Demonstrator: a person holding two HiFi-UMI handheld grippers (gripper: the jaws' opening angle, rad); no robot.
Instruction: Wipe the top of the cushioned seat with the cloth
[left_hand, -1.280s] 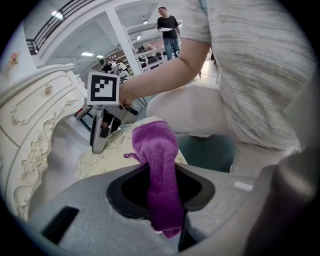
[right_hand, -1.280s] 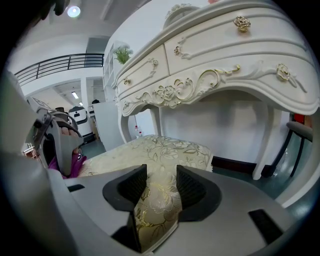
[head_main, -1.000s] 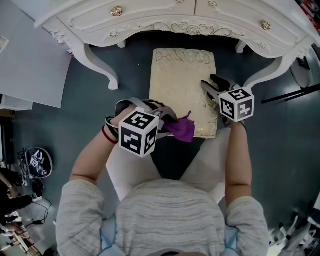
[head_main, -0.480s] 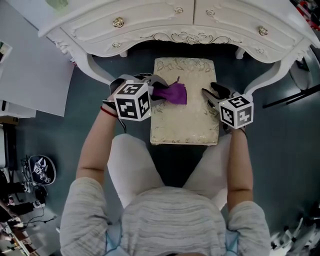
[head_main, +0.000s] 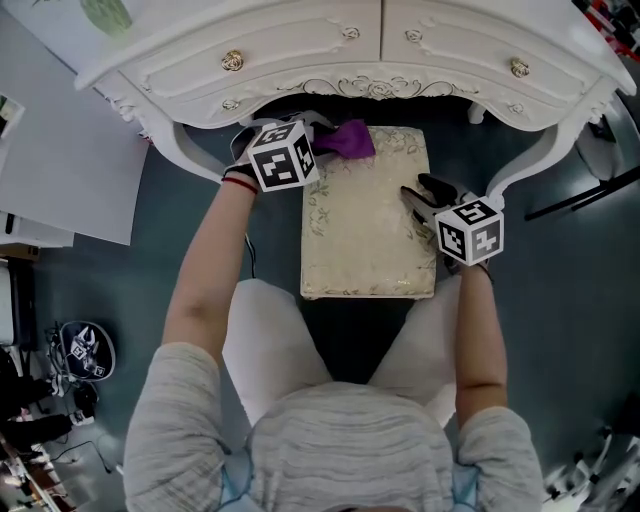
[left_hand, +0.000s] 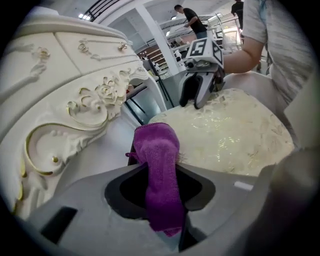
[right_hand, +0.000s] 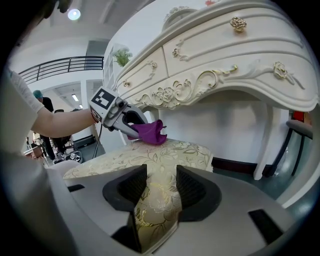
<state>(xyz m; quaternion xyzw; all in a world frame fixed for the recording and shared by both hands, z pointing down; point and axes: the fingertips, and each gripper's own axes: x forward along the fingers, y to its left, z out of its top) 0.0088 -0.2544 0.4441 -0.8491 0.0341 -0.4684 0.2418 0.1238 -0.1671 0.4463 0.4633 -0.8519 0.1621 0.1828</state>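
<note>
The cushioned seat (head_main: 365, 225) is a cream, floral-patterned stool top in front of the white dressing table (head_main: 380, 60). My left gripper (head_main: 322, 137) is at the seat's far left corner, shut on a purple cloth (head_main: 346, 139). The cloth rests on the cushion just under the table's edge. In the left gripper view the cloth (left_hand: 159, 160) runs out between the jaws onto the seat (left_hand: 235, 135). My right gripper (head_main: 418, 193) is at the seat's right edge. In the right gripper view its jaws (right_hand: 161, 187) clamp the cushion's rim (right_hand: 155, 200).
The dressing table's curved legs (head_main: 195, 150) (head_main: 520, 160) flank the stool, and its carved apron overhangs the seat's far end. A white panel (head_main: 60, 150) lies on the floor at left. A dark bag (head_main: 85, 350) sits at lower left. The person's knees are below the seat's near edge.
My left gripper has carried the purple cloth from the seat's near left corner along the left side to the far left corner. The right gripper has stayed on the right edge.
</note>
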